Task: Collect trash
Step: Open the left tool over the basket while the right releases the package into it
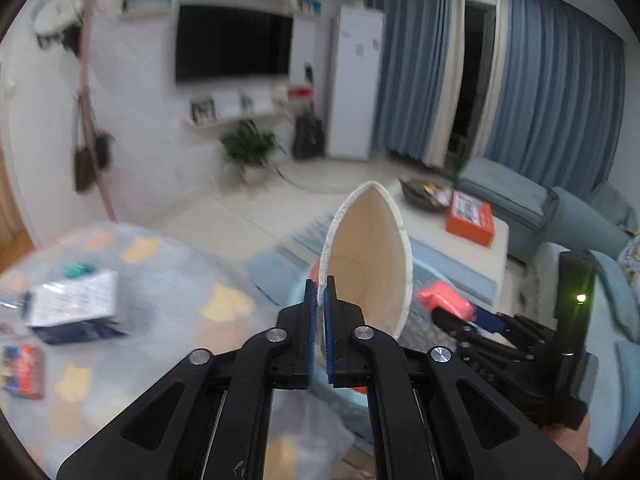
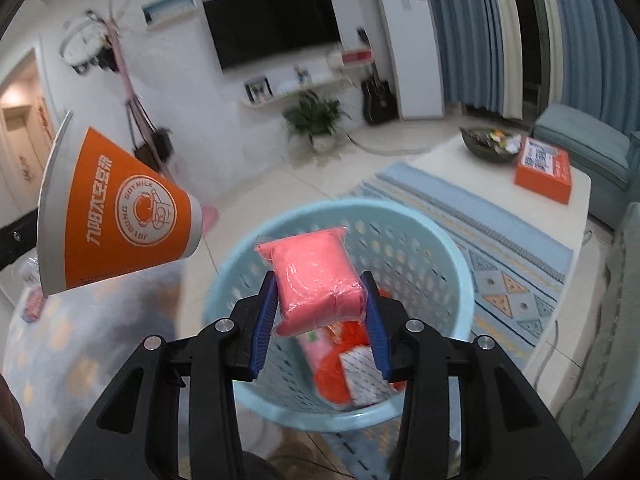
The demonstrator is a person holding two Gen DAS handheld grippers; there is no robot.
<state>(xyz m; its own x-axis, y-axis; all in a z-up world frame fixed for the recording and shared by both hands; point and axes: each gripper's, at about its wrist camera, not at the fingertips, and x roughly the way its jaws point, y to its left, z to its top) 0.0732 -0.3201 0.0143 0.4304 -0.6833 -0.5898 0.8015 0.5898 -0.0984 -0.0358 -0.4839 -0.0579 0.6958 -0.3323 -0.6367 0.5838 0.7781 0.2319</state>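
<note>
- The left gripper (image 1: 320, 292) pinches the rim of an orange paper cup (image 1: 370, 258) between its blue pads; the pads press the cup wall from both sides, with only a narrow gap between them.
- The cup is squashed to a pointed oval. Its cream inside faces the left wrist camera and its open mouth points up and away from that gripper.
- From the right wrist view the same cup (image 2: 120, 212) hangs in the air, up and to the left of the right gripper, tilted with its base toward the middle of the picture. It bears white print and a round logo.
- The right gripper (image 2: 320, 300) grasps a pink plastic-wrapped packet (image 2: 316, 276); the blue pads sit against its two sides.
- Directly below and beyond the right gripper stands a light blue perforated basket (image 2: 448, 256). The pink packet is held over the basket's open mouth.
- Inside the basket, under the packet, lie orange and pink wrappers and a white patterned packet.
- Left of both grippers is a table (image 1: 168, 280) with a pale patterned cover; a white and dark box (image 1: 76, 308) lies on it.
- Far ahead of the grippers a wall-mounted television (image 2: 276, 26) and a potted plant (image 2: 316, 118) show, blurred.
- Ahead and to the right sits a low white table with an orange box (image 2: 544, 172) on it.
</note>
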